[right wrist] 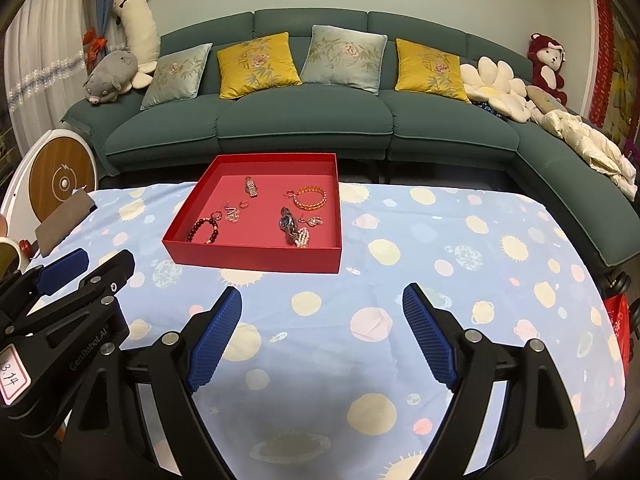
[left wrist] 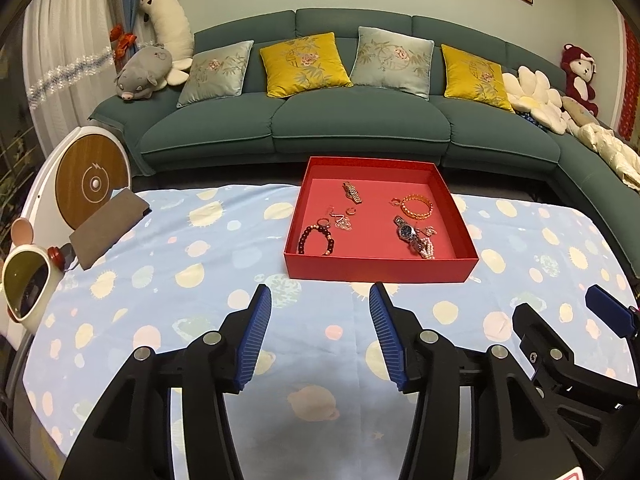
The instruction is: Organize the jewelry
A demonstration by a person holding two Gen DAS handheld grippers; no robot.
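The red tray (left wrist: pixel 380 268) holding the jewelry (left wrist: pixel 412 234) rests on the counter (left wrist: pixel 200 240). Left claw (left wrist: pixel 320 336) and right claw (right wrist: pixel 322 332) hover short of the tray. Both stand open and empty.

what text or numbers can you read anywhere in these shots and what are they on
"GenRobot.AI": white lettering on the black body of the left tool, seen in the right wrist view.
"1314": handwritten on a white tag with a red border on that same tool; the first digit is partly cut off, so not certain.
Watch dial in the red box: too small to read.
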